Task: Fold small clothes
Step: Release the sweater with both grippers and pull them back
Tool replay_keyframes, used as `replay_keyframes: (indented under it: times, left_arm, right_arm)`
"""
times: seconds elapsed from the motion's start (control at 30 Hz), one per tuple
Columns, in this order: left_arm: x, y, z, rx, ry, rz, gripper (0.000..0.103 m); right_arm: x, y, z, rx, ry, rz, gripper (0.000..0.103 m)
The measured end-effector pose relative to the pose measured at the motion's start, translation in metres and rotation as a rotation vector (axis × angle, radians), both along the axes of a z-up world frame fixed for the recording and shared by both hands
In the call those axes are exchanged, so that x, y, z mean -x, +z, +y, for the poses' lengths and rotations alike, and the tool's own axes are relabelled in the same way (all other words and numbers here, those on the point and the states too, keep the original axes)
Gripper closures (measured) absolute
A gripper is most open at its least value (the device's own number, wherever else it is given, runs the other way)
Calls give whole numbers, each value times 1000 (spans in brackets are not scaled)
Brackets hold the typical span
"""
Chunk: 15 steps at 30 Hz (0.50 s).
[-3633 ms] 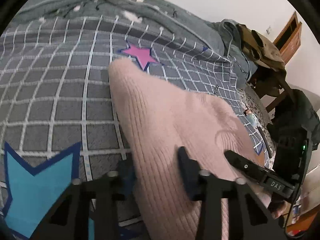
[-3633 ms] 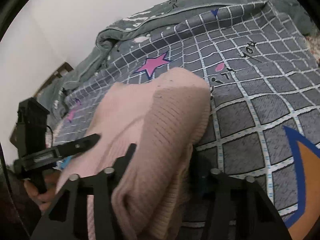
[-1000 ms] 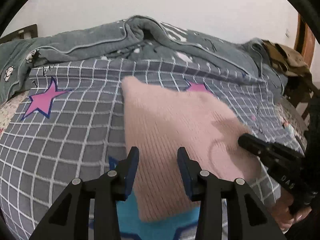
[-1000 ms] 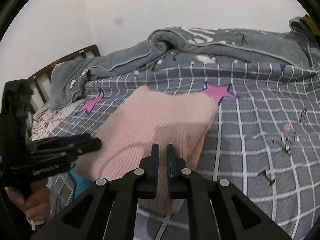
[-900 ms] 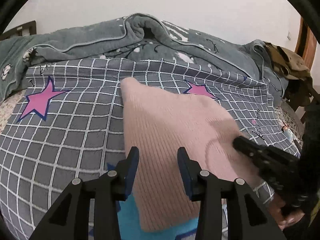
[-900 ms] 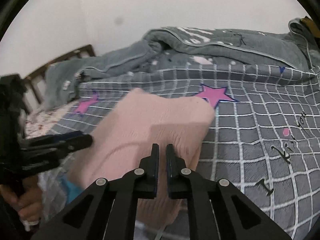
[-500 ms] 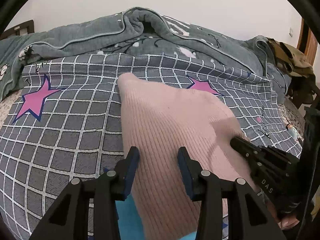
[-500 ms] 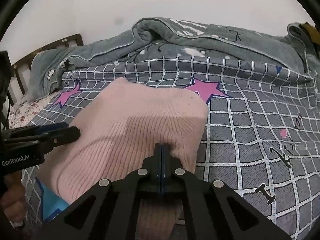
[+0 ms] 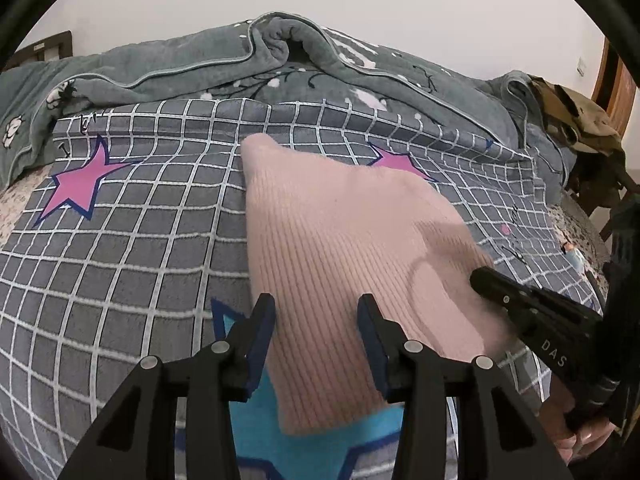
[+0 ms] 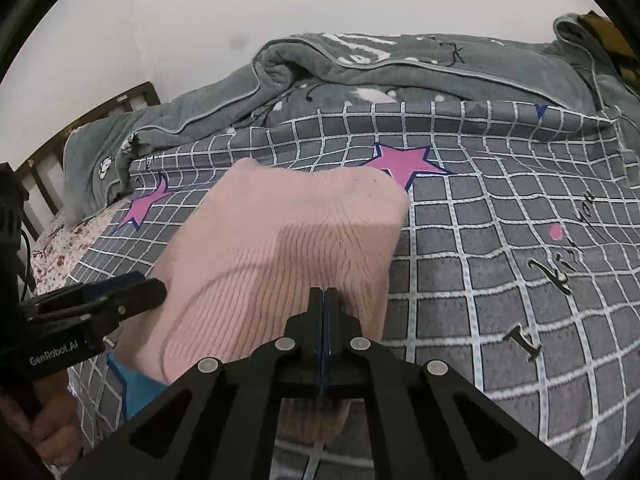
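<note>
A: Start at the jaws. What are they doing?

B: The right gripper (image 10: 324,292) has its jaws pressed flat together with nothing between them; the tips sit over the near right part of the pink knit (image 10: 280,252), and whether they touch it I cannot tell. The left gripper (image 9: 316,316) has its jaws standing wide, over the knit's near left edge, gripping nothing

A: And the knit itself?

B: It lies on the bed (image 9: 120,248), on the grey checked cover, as a compact block. Its far edge is rounded and thick, which reads as a fold line. Its near end lies over a blue star (image 9: 256,412) printed on the cover. A pink star (image 10: 404,162) shows just past its far right corner

A: So how far along is it?

B: I judge this piece nearly or fully folded: no loose sleeve or hem shows in either view, and the sides look fairly straight. What may remain is a light pat or squaring-up, or one more fold if a smaller packet is wanted

A: Any more clothes waiting?

B: Behind it lies a rumpled grey blanket (image 9: 240,56), and at far right a brownish heap (image 9: 576,120) I cannot identify. No other small garment is plainly in view
</note>
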State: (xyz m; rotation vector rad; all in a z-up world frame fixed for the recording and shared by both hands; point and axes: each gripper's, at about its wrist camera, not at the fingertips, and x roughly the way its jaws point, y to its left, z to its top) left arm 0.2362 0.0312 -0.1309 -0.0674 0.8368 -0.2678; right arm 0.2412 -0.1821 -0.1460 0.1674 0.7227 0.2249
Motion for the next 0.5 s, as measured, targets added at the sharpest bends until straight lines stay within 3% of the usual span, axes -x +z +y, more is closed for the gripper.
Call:
replay_keyframes:
  times: [0.27, 0.5]
  left_arm:
    - [37, 8, 3, -11, 46, -23, 62]
    - [73, 31, -1, -36, 94, -71, 60]
  right_arm:
    - [33, 11, -5, 7, -4, 37, 100]
    - [77, 41, -15, 50, -72, -3, 95]
